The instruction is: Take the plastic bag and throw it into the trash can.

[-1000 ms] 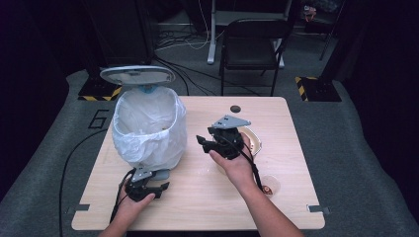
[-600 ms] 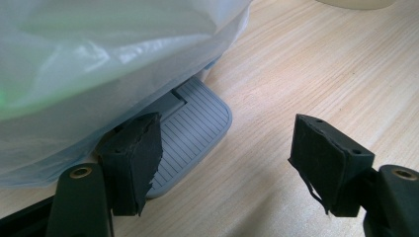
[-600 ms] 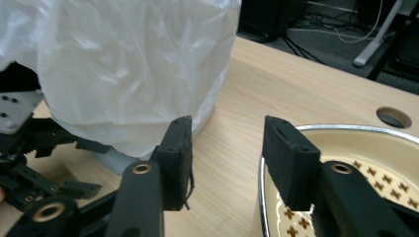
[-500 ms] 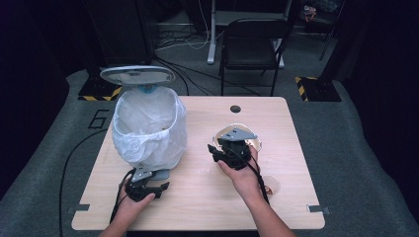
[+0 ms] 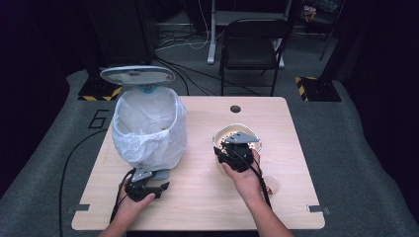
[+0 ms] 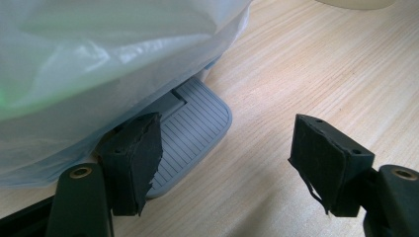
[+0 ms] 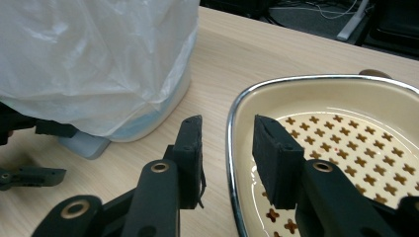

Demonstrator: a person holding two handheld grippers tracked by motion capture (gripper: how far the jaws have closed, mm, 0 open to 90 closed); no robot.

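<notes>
While the right gripper [image 7: 227, 163] has just been closing, its fingers [image 7: 190, 158] straddle the chrome rim of a cream enamel dish with brown cross marks [image 7: 346, 128], a narrow gap left, not yet pinching. Left gripper [image 6: 225, 165] fingers gape wide over the bin's grey ribbed pedal [image 6: 192, 128] on the bench [image 6: 316, 64]. No legible writing.

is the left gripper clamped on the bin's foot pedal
No: in the left gripper view the left gripper stands wide open, one jaw over the grey pedal, the other over bare table.
</notes>
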